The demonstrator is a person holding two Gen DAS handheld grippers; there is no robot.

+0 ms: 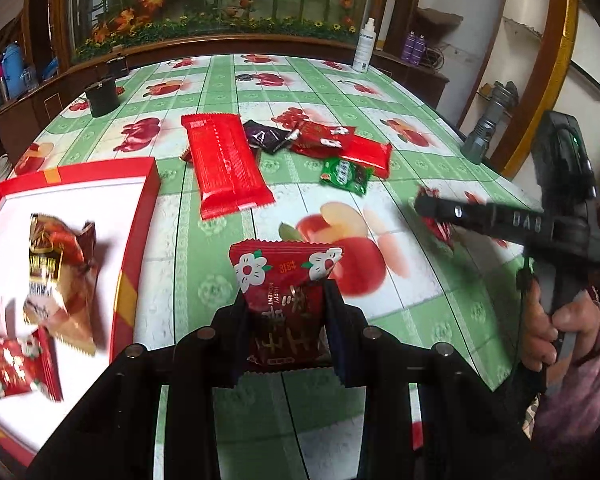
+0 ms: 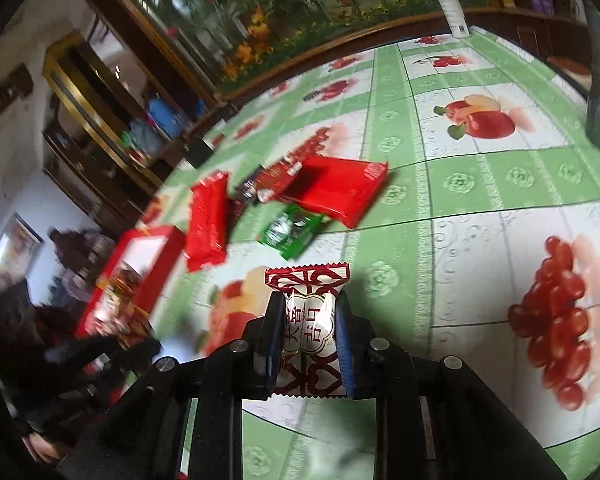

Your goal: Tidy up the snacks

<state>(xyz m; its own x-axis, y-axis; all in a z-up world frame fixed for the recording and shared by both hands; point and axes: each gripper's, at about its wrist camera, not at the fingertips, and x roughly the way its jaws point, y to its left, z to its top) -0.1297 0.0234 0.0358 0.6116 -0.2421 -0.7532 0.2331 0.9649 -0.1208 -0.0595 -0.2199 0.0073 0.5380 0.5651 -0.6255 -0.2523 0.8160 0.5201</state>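
My left gripper (image 1: pixel 286 312) pinches a red flower packet (image 1: pixel 286 284); my right gripper (image 2: pixel 308 336) clamps a white candy (image 2: pixel 309 320).
The red box (image 1: pixel 138 240) sits at the frame's left, nearer my left gripper.

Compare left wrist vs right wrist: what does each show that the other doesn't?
Left wrist only: left gripper shut on a red flower-print packet; a torch at the table edge.
Right wrist only: right gripper shut on a white-and-red candy.
Both: red tray, long red packet, green packet, spray bottle.
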